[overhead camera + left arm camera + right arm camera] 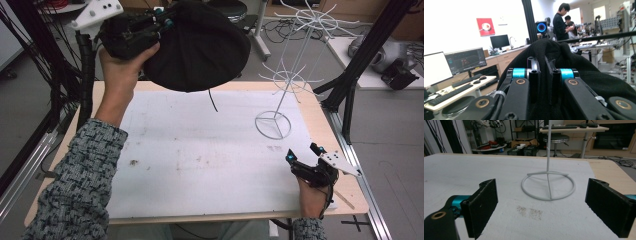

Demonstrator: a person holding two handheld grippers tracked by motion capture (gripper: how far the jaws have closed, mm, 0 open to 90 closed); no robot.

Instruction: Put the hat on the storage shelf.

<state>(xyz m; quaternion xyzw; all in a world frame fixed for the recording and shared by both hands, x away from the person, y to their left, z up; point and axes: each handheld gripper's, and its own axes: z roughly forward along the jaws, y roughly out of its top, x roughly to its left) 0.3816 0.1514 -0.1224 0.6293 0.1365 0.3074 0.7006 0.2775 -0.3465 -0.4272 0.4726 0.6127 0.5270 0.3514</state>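
The left gripper (162, 22) had its jaws clenched on a fold of the black hat (200, 47), a soft, rounded cloth piece with gathered creases and a thin cord dangling beneath it. It hung in the air above the far left corner of the tabletop (200, 160). The right gripper (302, 152) rested near the right edge, jaws spread wide and holding nothing, facing the ring base of the white wire stand (273, 125).
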